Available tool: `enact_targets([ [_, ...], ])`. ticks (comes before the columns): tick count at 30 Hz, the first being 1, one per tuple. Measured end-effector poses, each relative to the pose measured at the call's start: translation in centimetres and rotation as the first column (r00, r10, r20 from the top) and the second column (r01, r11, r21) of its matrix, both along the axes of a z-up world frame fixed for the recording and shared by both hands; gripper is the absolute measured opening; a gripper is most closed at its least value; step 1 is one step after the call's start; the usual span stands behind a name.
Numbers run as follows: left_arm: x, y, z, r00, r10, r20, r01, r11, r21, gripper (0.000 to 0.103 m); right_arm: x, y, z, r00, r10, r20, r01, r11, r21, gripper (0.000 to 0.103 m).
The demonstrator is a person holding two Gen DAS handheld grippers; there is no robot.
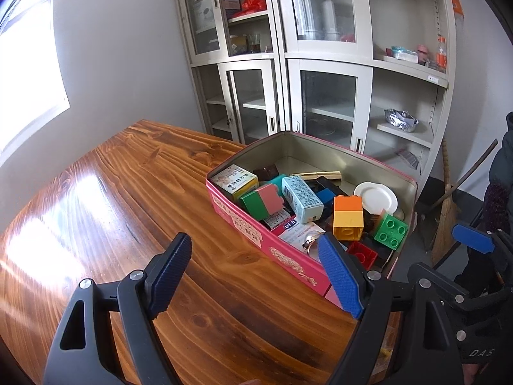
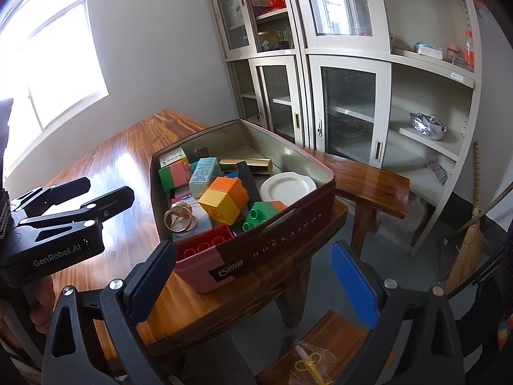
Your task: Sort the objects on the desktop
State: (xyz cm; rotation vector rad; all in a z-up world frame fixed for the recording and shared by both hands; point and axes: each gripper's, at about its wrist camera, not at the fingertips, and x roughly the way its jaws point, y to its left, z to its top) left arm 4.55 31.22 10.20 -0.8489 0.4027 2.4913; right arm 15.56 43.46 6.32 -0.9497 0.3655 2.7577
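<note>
Both sets of fingers stand spread with nothing between them — the left gripper (image 1: pixel 256 272) and the right gripper (image 2: pixel 261 284) alike, the right as wide as it goes. We hold them low and angled down toward the tin box (image 2: pixel 288 237), which sits on the desk (image 1: pixel 112 192) at its corner and is already packed with things: an orange-and-yellow block (image 2: pixel 224 197), a green block (image 2: pixel 258 213), a red block (image 2: pixel 205 243), a white plate (image 2: pixel 287 186), small cartons and gold rings (image 2: pixel 179 219).

The relation that matters for us: the box lies ahead of and between the right fingers, its near short wall just beyond their tips, its long axis running away from them. From the left fingers it lies ahead and off to the right, the right-hand finger (image 1: pixel 340 276) overlapping the box's near corner in the wrist view; whether it touches the wall we cannot tell. The right hand looks the nearer and better lined up.

No loose object appears on the bare desk, so the sorting may be nearly done.
</note>
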Motion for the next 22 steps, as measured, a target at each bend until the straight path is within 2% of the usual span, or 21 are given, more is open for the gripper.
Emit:
enact_targets([
  [5, -0.1, 0.7, 0.0, 1.000, -0.010, 0.007, 0.010, 1.000, -0.009, 0.084, 0.0, 0.4, -0.4, 1.000, -0.010, 0.006, 0.010, 1.000, -0.002, 0.102],
  [19, 0.0, 2.7, -0.5, 1.000, -0.027, 0.005, 0.028, 0.999, -0.042, 0.084, 0.1, 1.4, -1.4, 0.999, -0.028, 0.020, 0.029, 0.999, -0.034, 0.102],
  [22, -0.6, 2.6, -1.1, 0.999, -0.028, 0.040, 0.030, 0.999, -0.045, 0.084, 0.1, 1.3, -1.4, 1.000, -0.020, 0.014, 0.021, 0.999, -0.029, 0.102],
])
